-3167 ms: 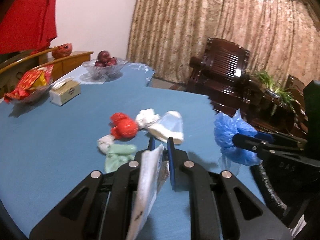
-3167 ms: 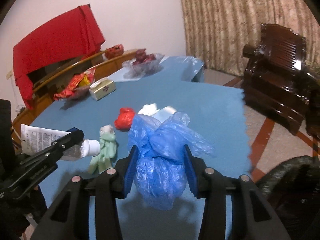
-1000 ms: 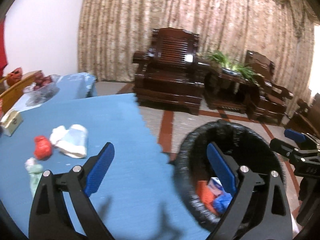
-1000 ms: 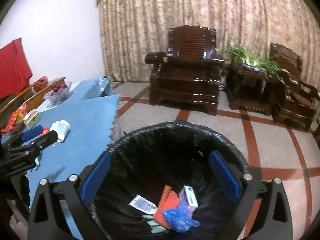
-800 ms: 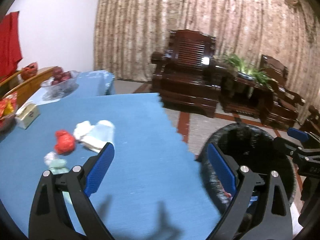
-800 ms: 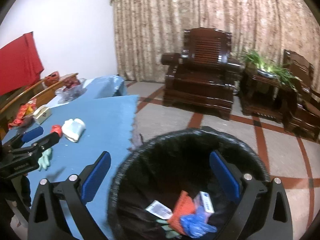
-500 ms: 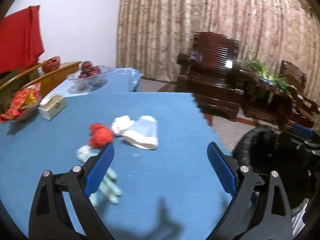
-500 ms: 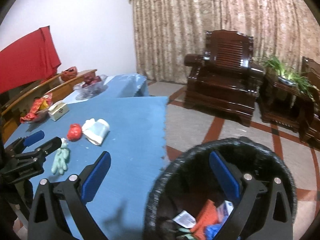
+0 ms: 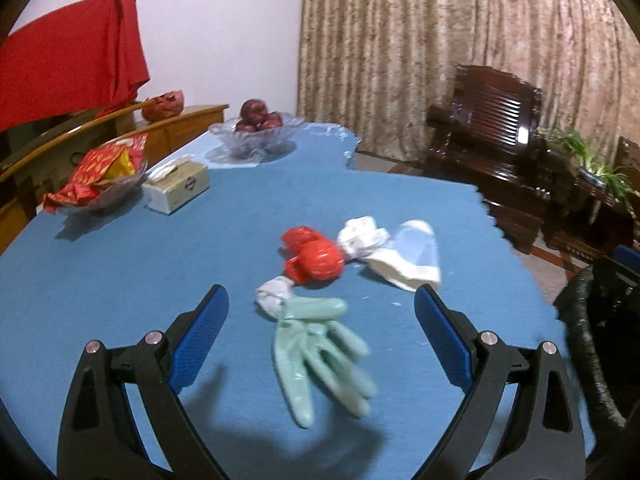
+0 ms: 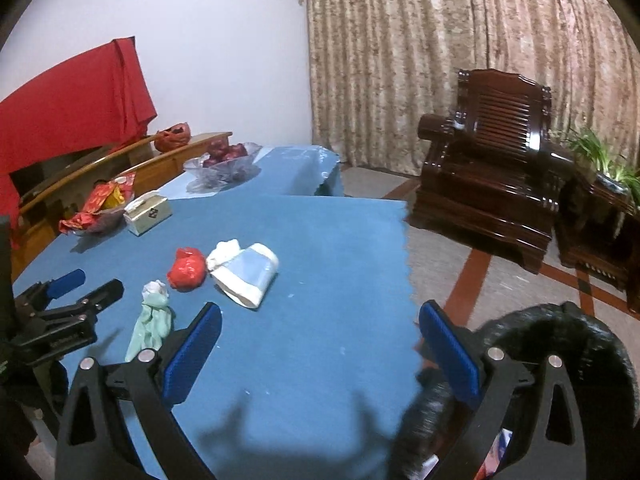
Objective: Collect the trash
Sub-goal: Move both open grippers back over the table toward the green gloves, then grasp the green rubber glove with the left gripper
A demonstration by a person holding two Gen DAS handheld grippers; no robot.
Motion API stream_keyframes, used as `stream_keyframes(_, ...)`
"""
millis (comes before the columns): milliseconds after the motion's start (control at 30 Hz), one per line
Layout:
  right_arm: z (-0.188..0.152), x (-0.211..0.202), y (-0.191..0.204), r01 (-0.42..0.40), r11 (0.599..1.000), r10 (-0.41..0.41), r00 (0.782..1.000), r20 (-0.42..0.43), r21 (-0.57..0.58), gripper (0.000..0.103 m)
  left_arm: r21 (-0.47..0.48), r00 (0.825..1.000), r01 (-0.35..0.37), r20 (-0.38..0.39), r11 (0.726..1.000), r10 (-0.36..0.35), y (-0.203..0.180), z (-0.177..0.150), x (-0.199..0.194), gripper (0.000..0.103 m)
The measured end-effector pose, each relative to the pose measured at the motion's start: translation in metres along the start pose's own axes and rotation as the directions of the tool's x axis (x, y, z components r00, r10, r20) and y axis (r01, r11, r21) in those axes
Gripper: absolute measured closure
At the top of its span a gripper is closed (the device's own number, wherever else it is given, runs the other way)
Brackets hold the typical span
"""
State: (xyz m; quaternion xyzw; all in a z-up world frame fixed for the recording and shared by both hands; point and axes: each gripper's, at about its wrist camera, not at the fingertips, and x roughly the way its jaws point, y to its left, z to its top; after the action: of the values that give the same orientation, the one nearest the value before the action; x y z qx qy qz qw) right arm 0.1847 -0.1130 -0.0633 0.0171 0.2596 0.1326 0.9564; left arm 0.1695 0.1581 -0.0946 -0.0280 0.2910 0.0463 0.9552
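Observation:
On the blue table (image 9: 120,264) lies a pale green glove (image 9: 320,352) (image 10: 150,326), with a small white wad (image 9: 274,294) at its cuff. Behind them sit a crumpled red bag (image 9: 314,260) (image 10: 187,268), a white tissue wad (image 9: 360,236) and a squashed white-and-clear cup (image 9: 408,260) (image 10: 248,274). My left gripper (image 9: 320,312) is open, its fingers straddling the glove from above. My right gripper (image 10: 318,330) is open and empty over the table's right edge. The black-lined trash bin (image 10: 560,344) (image 9: 588,340) stands on the floor at the right.
At the table's far side stand a glass bowl of red fruit (image 9: 256,132), a tissue box (image 9: 176,186) and a dish of red snack packets (image 9: 100,176). A wooden sideboard (image 9: 80,136) lines the left wall. Dark wooden armchairs (image 10: 492,168) stand by the curtain.
Both grippers dropped their trash into the bin, opened, and swung back left from the bin to the table. The left one now hovers over the green glove.

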Motion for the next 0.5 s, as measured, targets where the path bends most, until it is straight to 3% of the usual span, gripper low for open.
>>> stream_keyframes(267,-0.008,0.036,0.020,-0.025,1.000,0.025,0.999,-0.028,-0.003,0.006,-0.034,0.998,-0.042,-0.056,0.999,0.040,0.018,-0.011,0.034,0.012)
stream_keyframes(500,-0.015,0.067,0.020,0.003,1.000,-0.004,0.997,-0.071,-0.003,0.006,-0.032,0.993,-0.055,-0.110,0.998,0.052,0.023,-0.020,0.061,0.012)
